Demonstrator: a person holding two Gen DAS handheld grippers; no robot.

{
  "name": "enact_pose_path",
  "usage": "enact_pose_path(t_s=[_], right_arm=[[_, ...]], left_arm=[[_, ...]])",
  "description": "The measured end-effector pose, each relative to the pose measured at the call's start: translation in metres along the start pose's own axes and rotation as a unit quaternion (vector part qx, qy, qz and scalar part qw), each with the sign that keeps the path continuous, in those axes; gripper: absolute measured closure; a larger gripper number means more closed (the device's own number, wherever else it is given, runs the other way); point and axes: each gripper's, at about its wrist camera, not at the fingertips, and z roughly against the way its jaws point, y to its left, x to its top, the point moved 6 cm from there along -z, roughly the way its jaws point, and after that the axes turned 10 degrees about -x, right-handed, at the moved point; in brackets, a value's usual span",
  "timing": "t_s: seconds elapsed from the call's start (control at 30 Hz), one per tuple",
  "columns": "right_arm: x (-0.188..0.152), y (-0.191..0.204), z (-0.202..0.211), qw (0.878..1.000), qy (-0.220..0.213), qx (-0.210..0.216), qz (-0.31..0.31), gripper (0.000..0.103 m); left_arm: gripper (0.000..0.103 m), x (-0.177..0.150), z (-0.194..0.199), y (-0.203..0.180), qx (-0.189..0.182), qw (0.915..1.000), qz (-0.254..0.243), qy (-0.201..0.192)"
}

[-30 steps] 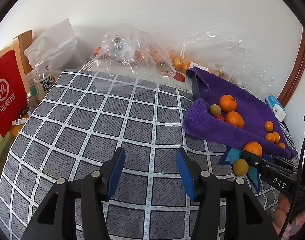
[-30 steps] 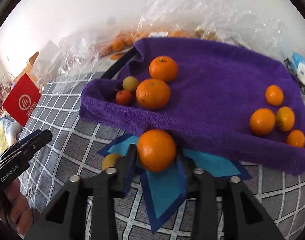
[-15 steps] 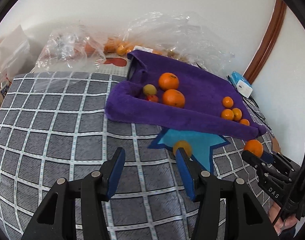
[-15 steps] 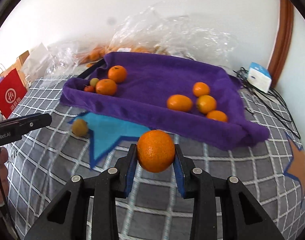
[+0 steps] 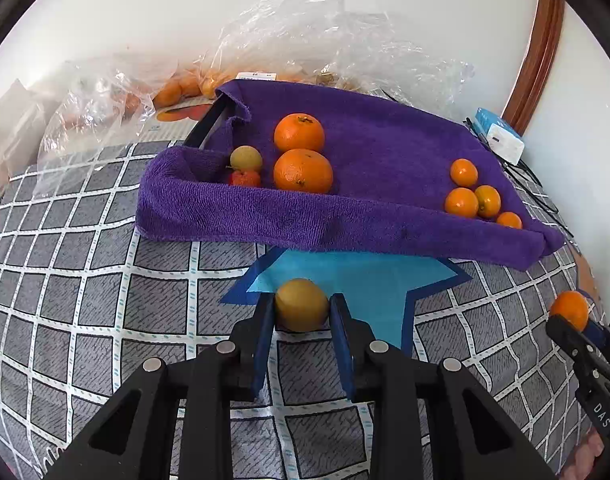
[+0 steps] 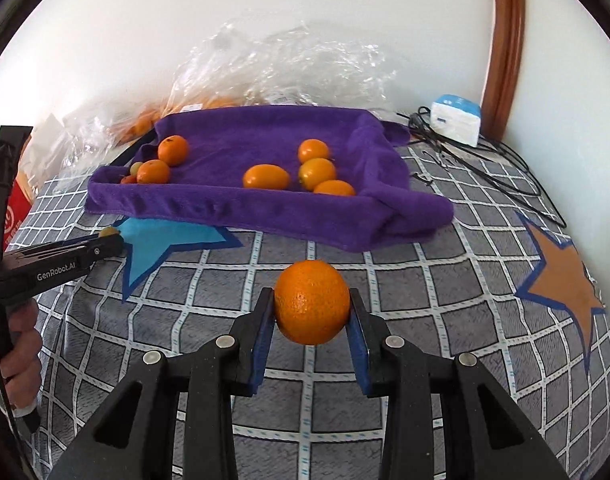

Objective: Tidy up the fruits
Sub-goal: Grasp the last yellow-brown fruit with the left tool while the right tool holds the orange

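Since a second ago the left gripper (image 5: 301, 312) has swung from bare checked cloth toward the tray and now brackets the yellowish fruit (image 5: 301, 305), while the right gripper (image 6: 311, 314) has backed away from the purple towel (image 6: 265, 208) with its orange (image 6: 312, 302).

The yellowish fruit is nearly round, its slightly longer axis running left-right in the left wrist view, low centre, on the edge of the blue star (image 5: 357, 276) on the checked bedspread (image 5: 85, 280). The blue pads (image 5: 265, 332) sit close on both sides of it, narrowly parted; whether they press it I cannot tell.

The orange fills the centre of the right wrist view, round, clamped between that gripper's pads (image 6: 263, 328), above the bedspread and in front of the towel's near fold. Both grippers point toward the towel-lined tray, where two large oranges (image 5: 303, 171) lie at left and four small mandarins (image 5: 461, 202) at right. The left hand (image 6: 21, 344) grips its handle at the left edge.
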Motion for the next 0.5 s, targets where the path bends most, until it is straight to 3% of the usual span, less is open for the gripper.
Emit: enact_pose_path(t_s=[0.23,0.5], right_arm=[[0.005,-0.012,-0.001,1.0,0.002,-0.007,-0.019,0.068],[0.023,-0.005,0.006,1.0,-0.01,-0.001,-0.013,0.068]], left_arm=[[0.076,0.004,0.022,-0.006,0.005,0.9998,-0.008,-0.017],[0.076,0.014,0.049,0.002,-0.007,0.999,0.016,-0.04]])
